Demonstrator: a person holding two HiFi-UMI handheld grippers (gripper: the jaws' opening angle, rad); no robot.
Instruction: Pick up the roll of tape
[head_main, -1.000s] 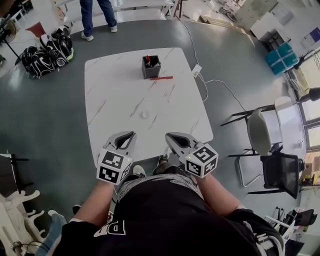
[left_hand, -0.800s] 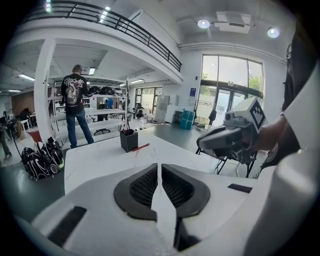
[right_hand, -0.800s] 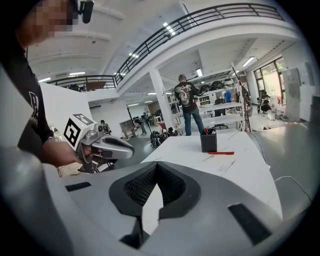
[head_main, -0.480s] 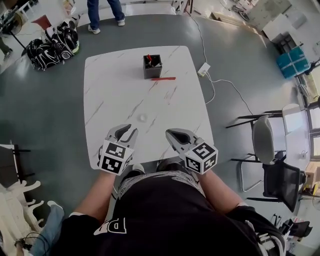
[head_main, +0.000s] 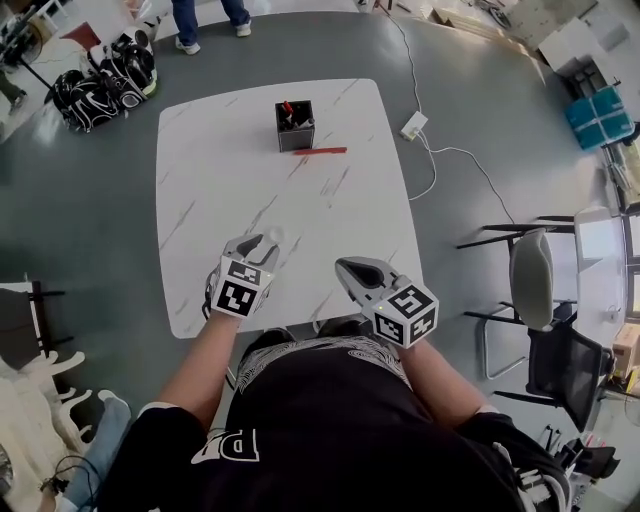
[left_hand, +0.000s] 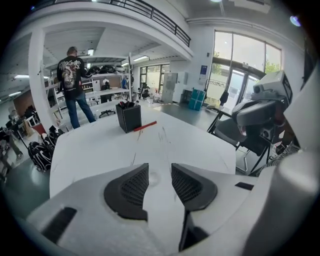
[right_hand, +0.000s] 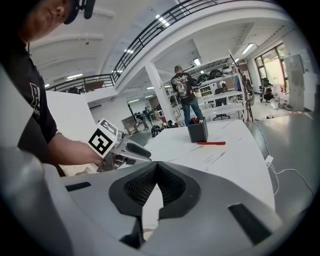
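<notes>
White letters are printed on the person's black shirt (head_main: 228, 446), near its lower hem in the head view. They are creased and cannot be read with certainty. A letter resembling R is shown in the right gripper view. A small blue sign (left_hand: 204, 70) in the background is too small to be read.

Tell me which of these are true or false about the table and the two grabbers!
1. The left gripper is holding the roll of tape. False: its jaws are opening, and the roll lies on the table just ahead of them, untouched.
2. The right gripper has its jaws together with nothing between them. True.
3. The red pen lies on the table right beside the pen holder. True.
4. The pen holder is white. False: it is black; the table is what is white.
</notes>
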